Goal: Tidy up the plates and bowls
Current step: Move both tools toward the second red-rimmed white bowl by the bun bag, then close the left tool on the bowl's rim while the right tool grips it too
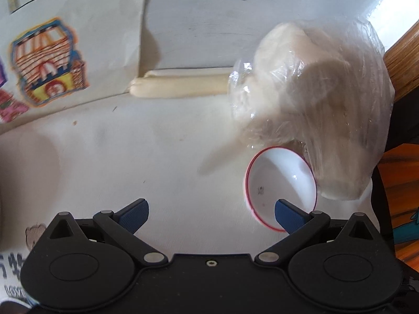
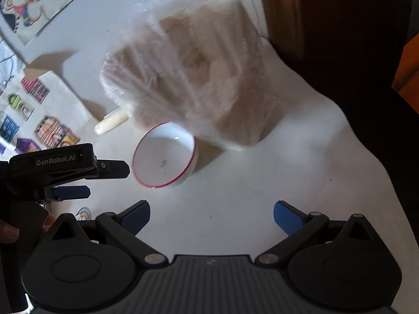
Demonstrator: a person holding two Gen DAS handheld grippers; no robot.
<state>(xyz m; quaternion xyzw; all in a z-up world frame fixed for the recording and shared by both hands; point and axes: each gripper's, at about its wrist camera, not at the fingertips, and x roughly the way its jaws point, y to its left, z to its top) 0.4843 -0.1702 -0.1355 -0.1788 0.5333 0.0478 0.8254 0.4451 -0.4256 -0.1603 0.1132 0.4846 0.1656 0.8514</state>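
Blue pads tip both grippers, and both stand wide with nothing between their fingers. In the left wrist view the left gripper [image 1: 211, 214] hangs over a white cloth [image 1: 131, 157], its right pad overlapping the near rim of the bowl [image 1: 281, 187] in the picture; whether it touches the rim I cannot tell. In the right wrist view the right gripper [image 2: 211, 216] is spread over bare cloth [image 2: 235, 196], well short of the bowl [image 2: 164, 155], and the left gripper [image 2: 78, 183] comes in from the left edge, a hand [image 2: 15, 230] showing behind it.

White with a thin red rim, the bowl sits upright on the cloth and looks empty apart from a small dark mark inside. Just behind it, and touching or nearly touching its far side, stands a clear plastic bag [image 1: 314, 99] stuffed with pale, lumpy contents; in the right view the bag [image 2: 199, 78] is blurred. Beyond the bag's left side a cream roll [image 1: 180, 86] lies along the foot of a white wall [image 1: 222, 21]. Further left, a sheet of bright cartoon stickers [image 1: 47, 60] lies on the cloth. Brown wood [image 1: 403, 60] shows at the far right.
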